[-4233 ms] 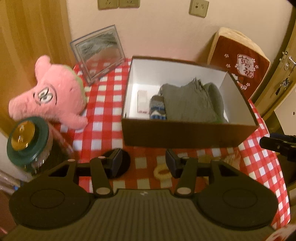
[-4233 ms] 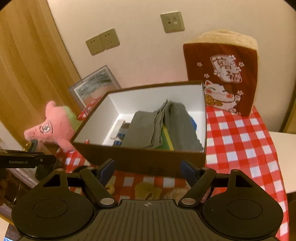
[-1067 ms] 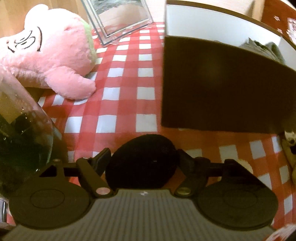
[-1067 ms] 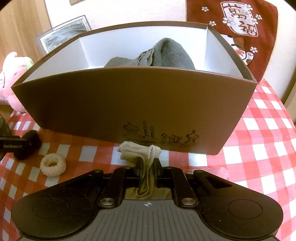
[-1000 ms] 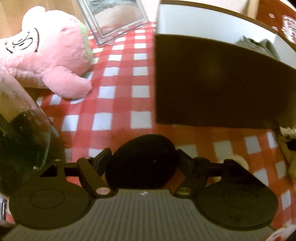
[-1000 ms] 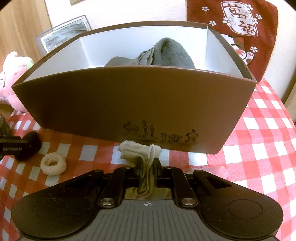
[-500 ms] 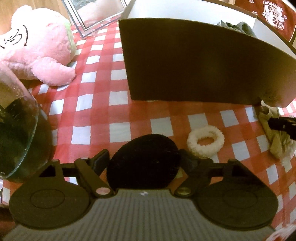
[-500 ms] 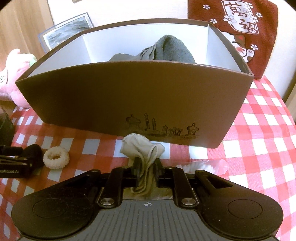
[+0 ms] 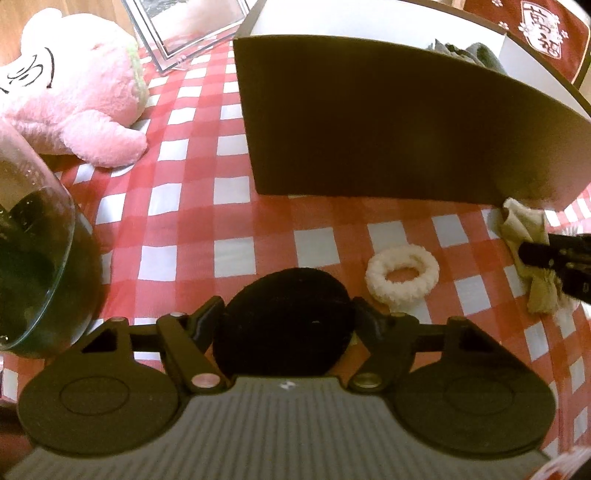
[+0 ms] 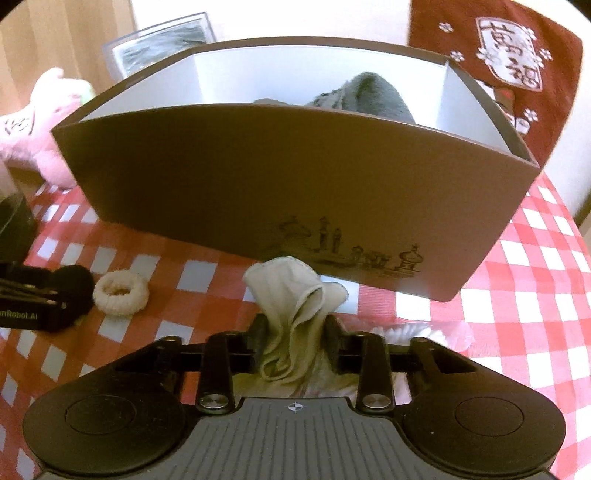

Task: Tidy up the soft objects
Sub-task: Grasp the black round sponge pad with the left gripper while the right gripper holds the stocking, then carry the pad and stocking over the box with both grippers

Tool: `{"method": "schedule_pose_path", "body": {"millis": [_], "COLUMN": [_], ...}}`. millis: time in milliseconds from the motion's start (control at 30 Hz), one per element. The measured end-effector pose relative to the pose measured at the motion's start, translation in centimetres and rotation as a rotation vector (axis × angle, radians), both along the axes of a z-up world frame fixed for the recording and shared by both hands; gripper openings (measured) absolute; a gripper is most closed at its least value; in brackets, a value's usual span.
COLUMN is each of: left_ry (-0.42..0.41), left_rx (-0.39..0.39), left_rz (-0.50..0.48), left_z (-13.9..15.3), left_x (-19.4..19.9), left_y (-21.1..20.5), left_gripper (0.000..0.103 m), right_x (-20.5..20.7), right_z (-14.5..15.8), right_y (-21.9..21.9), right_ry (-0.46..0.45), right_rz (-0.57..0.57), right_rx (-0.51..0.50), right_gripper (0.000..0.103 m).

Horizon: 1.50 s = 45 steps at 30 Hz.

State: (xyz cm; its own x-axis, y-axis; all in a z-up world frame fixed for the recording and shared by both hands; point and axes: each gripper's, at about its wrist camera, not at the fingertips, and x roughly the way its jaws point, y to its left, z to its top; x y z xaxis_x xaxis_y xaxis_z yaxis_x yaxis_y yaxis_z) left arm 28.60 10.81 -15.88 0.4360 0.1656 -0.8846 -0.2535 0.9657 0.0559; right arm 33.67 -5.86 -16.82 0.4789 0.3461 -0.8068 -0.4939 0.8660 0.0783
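Note:
My left gripper (image 9: 286,323) is shut on a round black soft pad (image 9: 284,325), held just above the red checked tablecloth in front of the brown box (image 9: 388,125). A white fluffy scrunchie (image 9: 402,275) lies to its right, also in the right wrist view (image 10: 121,291). My right gripper (image 10: 295,339) is shut on a cream sock (image 10: 295,299), lifted in front of the box's decorated wall (image 10: 295,177). The sock and right gripper show at the left wrist view's right edge (image 9: 528,236). Grey folded clothes (image 10: 369,98) lie inside the box.
A pink plush toy (image 9: 66,99) lies at the left, a glass jar (image 9: 33,258) nearer at the left edge. A framed picture (image 9: 192,26) leans behind. A red cushion (image 10: 506,74) stands behind the box. A clear plastic bag (image 10: 436,334) lies right of my right gripper.
Both grippers have risen and drawn back from the box. The sock hangs higher off the cloth. The scrunchie has come into the left wrist view.

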Motion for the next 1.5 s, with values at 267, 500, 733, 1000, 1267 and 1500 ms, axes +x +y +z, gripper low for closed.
{"method": "schedule_pose_path", "body": {"millis": [267,500,733,1000,1267,1500], "left_ry": [0.017,0.001,-0.042,-0.128,-0.226,-0.274], "left_rx": [0.016,0.035,0.046,0.048,0.062,0.073], "left_rz": [-0.006,0.000,0.000,-0.017,-0.055,-0.085], "left_z": [0.7,2.7,5.4,9.0,13.0,14.9], "left_x": [-0.4,-1.3,-2.4,-3.0,-1.5,0.4], "left_y": [-0.8,-1.4,-2.3,-3.1,-4.0,-4.9], "left_gripper": [0.073,0.073,0.073,0.073,0.073,0.073], "right_x": [-0.4,-1.6,-2.8,-3.9,-2.9,-1.6], "right_z": [1.2,3.0,5.3,8.2,11.5,13.7], "right_y": [-0.4,-0.9,-2.0,-3.4,-4.7,-5.1], "right_ry": [0.001,-0.009,-0.026,-0.055,-0.090,-0.137], "right_rz": [0.024,0.037,0.037,0.025,-0.004,-0.012], "right_rx": [0.039,0.079,0.127,0.197,0.265,0.299], "right_gripper": [0.009,0.009,0.009,0.009,0.009,0.009]}}
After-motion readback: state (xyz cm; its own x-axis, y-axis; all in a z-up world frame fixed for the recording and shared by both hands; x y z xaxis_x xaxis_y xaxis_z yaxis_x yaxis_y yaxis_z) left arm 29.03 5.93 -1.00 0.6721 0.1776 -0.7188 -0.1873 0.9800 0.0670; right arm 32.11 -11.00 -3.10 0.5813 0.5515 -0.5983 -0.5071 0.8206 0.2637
